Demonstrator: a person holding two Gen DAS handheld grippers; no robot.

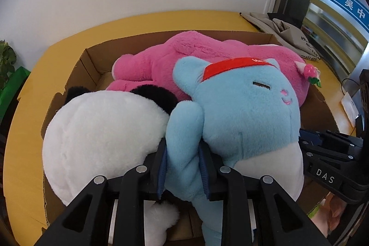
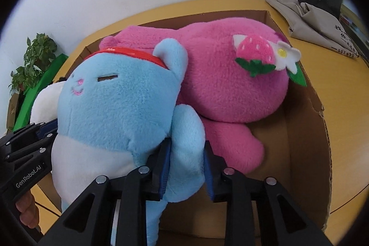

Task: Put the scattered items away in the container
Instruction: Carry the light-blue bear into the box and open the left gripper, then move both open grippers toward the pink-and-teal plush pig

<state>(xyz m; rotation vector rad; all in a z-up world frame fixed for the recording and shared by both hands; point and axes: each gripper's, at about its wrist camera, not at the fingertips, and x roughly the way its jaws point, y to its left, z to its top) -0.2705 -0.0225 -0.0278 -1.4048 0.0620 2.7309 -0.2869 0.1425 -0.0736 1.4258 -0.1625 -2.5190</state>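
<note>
A blue cat plush (image 1: 249, 107) with a red headband is held over an open cardboard box (image 1: 90, 57). My left gripper (image 1: 183, 153) is shut on one of its blue arms. My right gripper (image 2: 186, 153) is shut on its other arm; the plush (image 2: 115, 103) fills the left of that view. In the box lie a pink plush (image 1: 184, 54) with a strawberry patch (image 2: 256, 52) and a white and black panda plush (image 1: 101, 130). Each gripper shows at the edge of the other's view, the right one (image 1: 327, 153) and the left one (image 2: 27, 142).
The box (image 2: 306, 130) stands on a yellow round table (image 1: 27, 89). Folded grey cloth bags (image 1: 283, 31) lie at the table's far right. A potted plant (image 2: 34, 57) and a green panel (image 1: 11, 82) stand at the left by the white wall.
</note>
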